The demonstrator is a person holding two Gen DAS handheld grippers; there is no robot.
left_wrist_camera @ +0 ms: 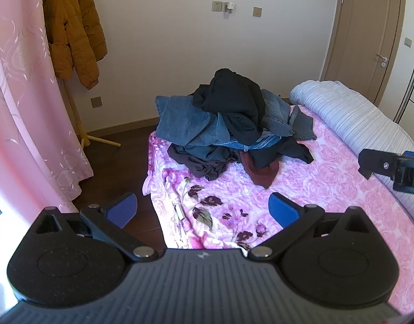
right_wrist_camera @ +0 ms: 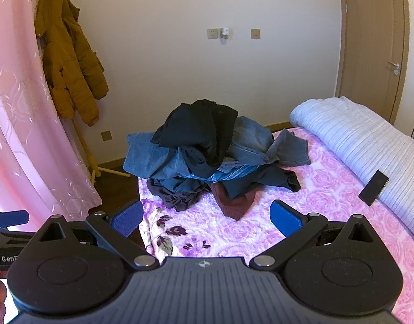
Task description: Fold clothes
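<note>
A heap of clothes (left_wrist_camera: pixel 228 124) lies at the far corner of the bed: blue jeans (left_wrist_camera: pixel 185 121), a black garment (left_wrist_camera: pixel 233 94) on top, dark pieces and a maroon knit (left_wrist_camera: pixel 260 172) at the bottom. The right wrist view shows the same heap (right_wrist_camera: pixel 212 151), with the maroon knit (right_wrist_camera: pixel 233 205) nearest. My left gripper (left_wrist_camera: pixel 202 210) is open, short of the heap, over the bed's near left edge, nothing between its blue pads. My right gripper (right_wrist_camera: pixel 207 220) is open too, empty, hovering over the bedspread in front of the heap. Its fingers (left_wrist_camera: pixel 390 167) also show at the right edge of the left wrist view.
The bed carries a pink floral bedspread (left_wrist_camera: pixel 328 189). A rolled white quilt (right_wrist_camera: pixel 355 140) lies along its right side with a black phone (right_wrist_camera: pixel 373 187) leaning on it. A pink curtain (left_wrist_camera: pixel 23 108), a coat stand with a mustard jacket (left_wrist_camera: pixel 72 27) and a door (right_wrist_camera: pixel 374 40) surround the bed.
</note>
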